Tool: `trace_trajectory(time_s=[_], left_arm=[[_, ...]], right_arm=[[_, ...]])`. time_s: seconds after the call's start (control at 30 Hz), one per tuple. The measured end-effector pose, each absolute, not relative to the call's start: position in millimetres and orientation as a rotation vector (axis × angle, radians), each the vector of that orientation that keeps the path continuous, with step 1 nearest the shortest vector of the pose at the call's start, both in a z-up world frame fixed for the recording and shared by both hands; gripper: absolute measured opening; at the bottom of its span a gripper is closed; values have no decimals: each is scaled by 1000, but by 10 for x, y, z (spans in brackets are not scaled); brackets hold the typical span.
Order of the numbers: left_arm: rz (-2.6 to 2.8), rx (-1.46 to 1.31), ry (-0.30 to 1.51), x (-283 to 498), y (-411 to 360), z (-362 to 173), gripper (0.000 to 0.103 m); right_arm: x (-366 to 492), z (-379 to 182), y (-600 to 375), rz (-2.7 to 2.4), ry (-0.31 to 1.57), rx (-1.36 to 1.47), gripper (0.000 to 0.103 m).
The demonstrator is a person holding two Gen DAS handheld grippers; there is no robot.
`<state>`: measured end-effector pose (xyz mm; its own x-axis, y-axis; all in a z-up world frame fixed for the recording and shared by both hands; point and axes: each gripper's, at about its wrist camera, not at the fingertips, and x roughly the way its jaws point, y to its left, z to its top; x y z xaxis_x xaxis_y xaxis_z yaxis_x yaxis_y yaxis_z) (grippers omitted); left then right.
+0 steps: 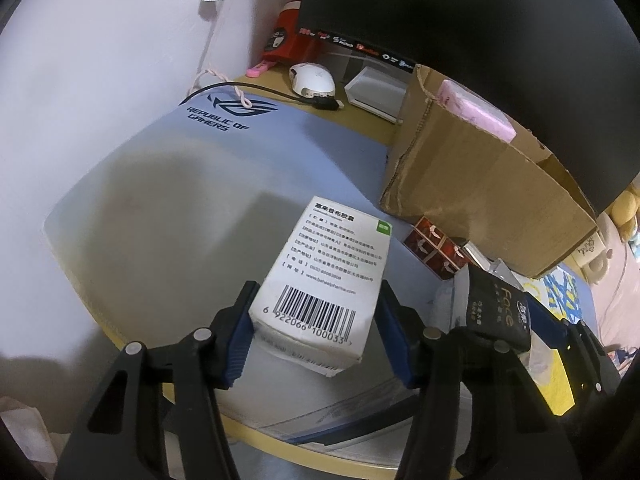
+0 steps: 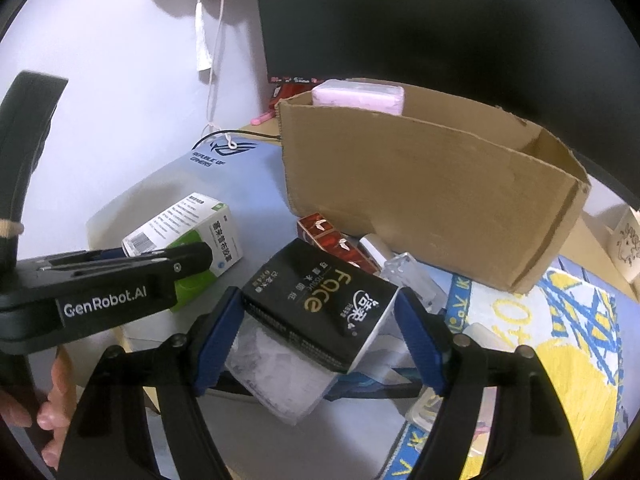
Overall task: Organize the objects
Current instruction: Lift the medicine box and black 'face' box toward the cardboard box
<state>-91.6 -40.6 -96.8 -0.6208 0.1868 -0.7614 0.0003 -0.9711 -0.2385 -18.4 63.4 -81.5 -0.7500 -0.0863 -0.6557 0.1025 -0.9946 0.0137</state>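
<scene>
A white medicine box (image 1: 320, 280) with a barcode lies on the blue-grey mouse pad (image 1: 180, 180). My left gripper (image 1: 318, 300) is shut on it, a blue pad pressing each long side. The right wrist view shows the same box (image 2: 180, 228) with a green side and the left gripper (image 2: 192, 258) reaching in from the left. My right gripper (image 2: 320, 300) is shut on a black tissue pack (image 2: 320, 292) marked "Face", held over clear plastic wrappers. The left wrist view has that pack (image 1: 500, 312) at its right edge. An open cardboard box (image 2: 420, 200) stands behind, holding a pink pack (image 2: 360, 96).
A red patterned box (image 2: 328, 232) and a clear plastic case (image 2: 412, 276) lie at the cardboard box's foot. A dark monitor (image 1: 480, 20) looms behind. A white mouse (image 1: 312, 78), a white tray (image 1: 376, 92) and a red container (image 1: 286, 36) sit at the back. A yellow-blue mat (image 2: 560, 340) lies right.
</scene>
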Motion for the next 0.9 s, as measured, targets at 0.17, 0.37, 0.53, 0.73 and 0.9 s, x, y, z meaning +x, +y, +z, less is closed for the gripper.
trace_trajectory(time_s=[0.17, 0.37, 0.53, 0.73, 0.9], left_arm=[[2715, -1293, -326, -895, -361, -934, 54], [2741, -1206, -245, -796, -245, -814, 52], [2742, -1170, -225, -774, -226, -777, 51], [2750, -1146, -208, -740, -234, -761, 51], [2757, -1141, -228, -729, -264, -752, 51]], right_arm=[[-149, -765, 673, -2839, 5, 1042, 82], [-162, -713, 745, -2847, -26, 1027, 82], [-185, -715, 806, -2839, -64, 1042, 82], [-155, -690, 839, -2837, -73, 1033, 82], [-151, -693, 899, -2843, -78, 1041, 82]])
